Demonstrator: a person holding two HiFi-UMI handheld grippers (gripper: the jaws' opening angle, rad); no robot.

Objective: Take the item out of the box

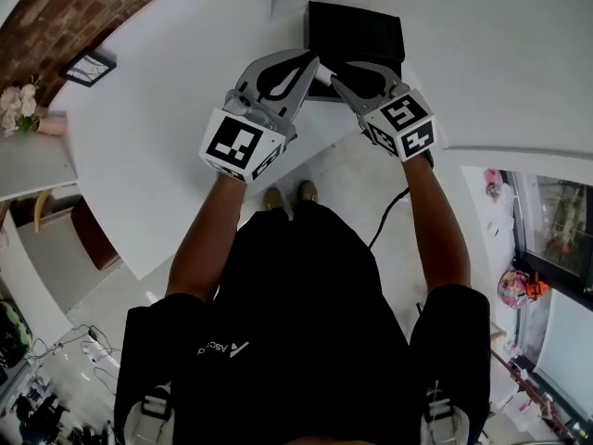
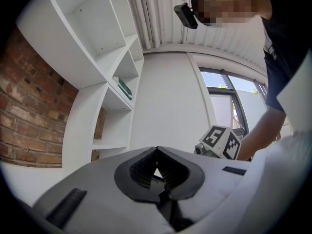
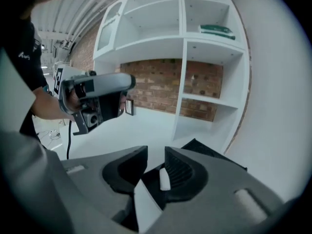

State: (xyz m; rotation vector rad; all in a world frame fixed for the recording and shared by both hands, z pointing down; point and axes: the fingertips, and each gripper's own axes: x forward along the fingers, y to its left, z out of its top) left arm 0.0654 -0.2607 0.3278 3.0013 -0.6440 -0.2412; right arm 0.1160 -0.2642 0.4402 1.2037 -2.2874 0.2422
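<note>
Holds the grey left gripper (image 2: pixel 157 149) with jaws pinched together on nothing, and the grey right gripper (image 3: pixel 156 155) with jaws narrowly apart, a small white piece (image 3: pixel 165 179) against one pad, identity unclear. Poises both above the white desk (image 1: pixel 167 128), tips by the near edge of the flat black rectangular box (image 1: pixel 357 31) lying there.

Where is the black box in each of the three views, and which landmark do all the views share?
Head view: the box is at top centre, on the white table.
Left gripper view: the box is not in it.
Right gripper view: a corner of the box shows just right of centre, low.
Shared landmark: the brick wall.
</note>
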